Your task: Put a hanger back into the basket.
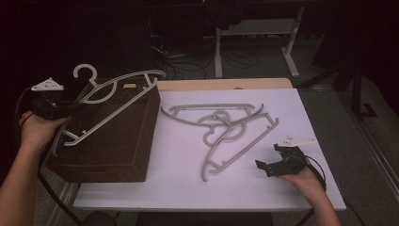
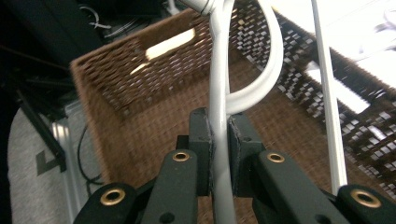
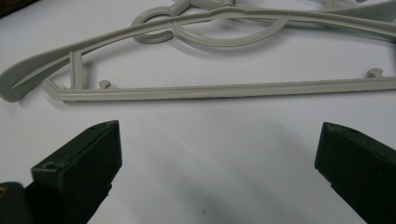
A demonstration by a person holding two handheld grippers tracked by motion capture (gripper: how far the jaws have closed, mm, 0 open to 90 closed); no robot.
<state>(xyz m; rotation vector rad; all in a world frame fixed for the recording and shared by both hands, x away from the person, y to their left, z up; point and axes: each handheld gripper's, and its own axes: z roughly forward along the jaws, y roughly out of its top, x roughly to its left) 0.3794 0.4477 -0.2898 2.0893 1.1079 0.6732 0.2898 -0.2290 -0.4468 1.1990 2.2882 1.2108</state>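
Left claw (image 1: 70, 109): at 9 o'clock of the high view, over the basket's left rim; clamped tight on a bar of the held hanger (image 2: 219, 116), jaws pressed against both sides of the bar in the left gripper view.
Held hanger (image 1: 113, 101): white, lying slantwise across the basket's open top, hook toward 11 o'clock, far arm reaching the rim's back corner near 1 o'clock of the basket.
Basket (image 1: 127, 150): dark brown wicker, rectangular, at the surface's left edge, partly overhanging it; woven inside wall with a handle slot seen in the left gripper view (image 2: 140, 107).
Right claw (image 1: 270, 165): at 4 o'clock of the high view, low over the surface; jaws spread wide, gripping nothing, white top between them in the right gripper view (image 3: 217, 168).
Loose hangers (image 1: 226, 129): two grey ones, overlapping, flat on the surface at centre, hooks tangled together; nearest one's straight bar (image 3: 224, 89) lying crosswise just beyond the right claw's jaws, not touching them.
Surface (image 1: 188, 188): white top, wooden strip along the far edge at 12 o'clock.
Hands: left hand (image 1: 35, 132) and right hand (image 1: 306, 181) each wrapped around a claw's body.
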